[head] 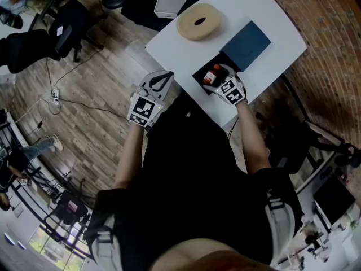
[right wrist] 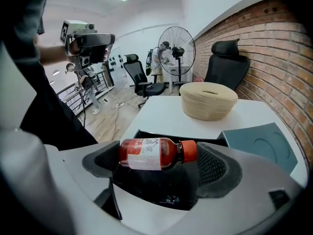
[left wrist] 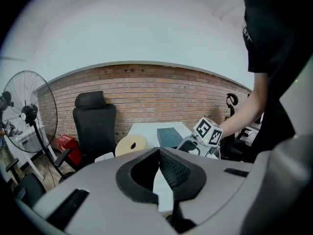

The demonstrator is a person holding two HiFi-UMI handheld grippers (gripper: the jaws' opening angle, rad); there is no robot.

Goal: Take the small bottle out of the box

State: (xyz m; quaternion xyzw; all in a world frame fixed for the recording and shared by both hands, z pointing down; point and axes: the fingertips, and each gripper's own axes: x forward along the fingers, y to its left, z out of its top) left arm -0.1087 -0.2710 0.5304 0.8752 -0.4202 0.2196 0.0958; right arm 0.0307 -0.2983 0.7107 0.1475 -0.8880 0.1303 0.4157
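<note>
A small red bottle (right wrist: 149,154) with an orange cap and white label lies crosswise between the jaws of my right gripper (right wrist: 157,163), which is shut on it. It hangs just above the open black box (right wrist: 168,134) at the near edge of the white table (head: 269,11). In the head view the bottle (head: 211,75) shows at the box (head: 200,74), under the right gripper (head: 219,78). My left gripper (head: 161,81) is held off the table's left side over the floor, shut and empty; its jaws (left wrist: 159,153) meet at the tips.
The box's teal lid (head: 246,43) lies beside the box on the table. A round straw-coloured ring (head: 198,21) sits farther back. A white case (head: 171,0) lies past the table's end. A standing fan (right wrist: 177,44), office chairs and a brick wall surround the table.
</note>
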